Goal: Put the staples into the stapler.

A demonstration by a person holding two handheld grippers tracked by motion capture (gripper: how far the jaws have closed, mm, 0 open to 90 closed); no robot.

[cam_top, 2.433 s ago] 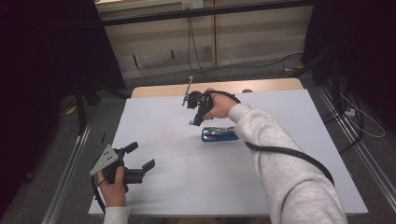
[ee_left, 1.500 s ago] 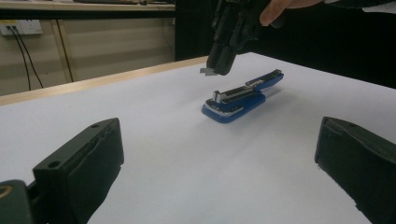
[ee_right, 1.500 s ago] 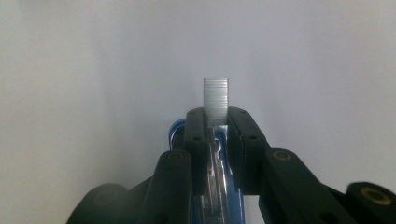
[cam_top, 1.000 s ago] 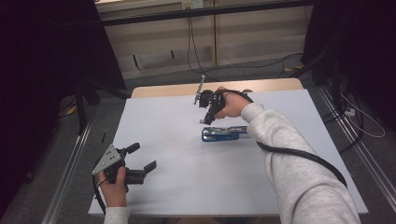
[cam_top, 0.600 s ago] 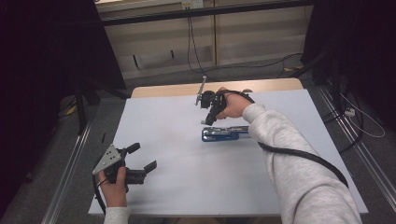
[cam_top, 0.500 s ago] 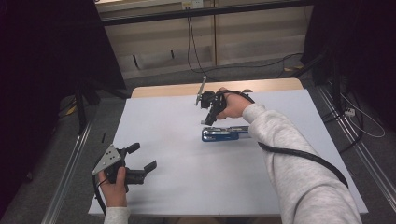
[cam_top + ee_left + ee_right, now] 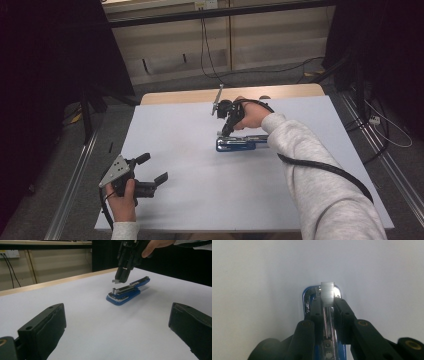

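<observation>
Stapler [image 7: 240,143]: glossy blue body with chrome-silver top rail and nose. Staple strip [image 7: 327,293]: pale silver, finely ribbed. Right claw [image 7: 223,131]: matte black. Left claw [image 7: 151,169]: matte black, grey plate on top. Counter [image 7: 200,200]: plain white sheet over a light wood edge. Sleeve [image 7: 320,185]: light grey, crossed by a black cable.
</observation>
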